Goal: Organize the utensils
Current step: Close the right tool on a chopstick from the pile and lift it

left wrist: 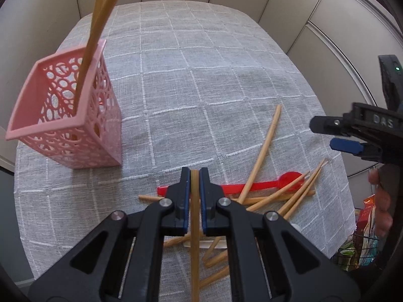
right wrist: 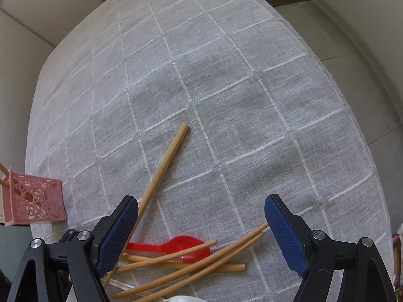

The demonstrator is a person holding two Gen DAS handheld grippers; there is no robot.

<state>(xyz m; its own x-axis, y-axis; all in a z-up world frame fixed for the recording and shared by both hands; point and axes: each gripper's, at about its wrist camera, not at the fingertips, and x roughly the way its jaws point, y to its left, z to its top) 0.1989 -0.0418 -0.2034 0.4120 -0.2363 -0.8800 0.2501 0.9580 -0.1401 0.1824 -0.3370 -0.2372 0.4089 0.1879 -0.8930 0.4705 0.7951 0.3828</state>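
One chopstick [left wrist: 194, 214] sits clamped in the left gripper [left wrist: 194, 176] right of the pink holder [left wrist: 65, 115], likely next to go in it; the right gripper [right wrist: 201, 216] hangs wide open and empty over the pile [right wrist: 181, 264].

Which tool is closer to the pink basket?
Left. The left tool, clamping a chopstick, is just beside the pink basket. The right tool hovers open over the chopstick pile, farther away.

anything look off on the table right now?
Yes: loose chopsticks lie crisscrossed in a heap over a red spoon, not sorted. The pink holder stands upright with only two chopsticks in it. The left gripper pinches one chopstick; the right gripper is open.
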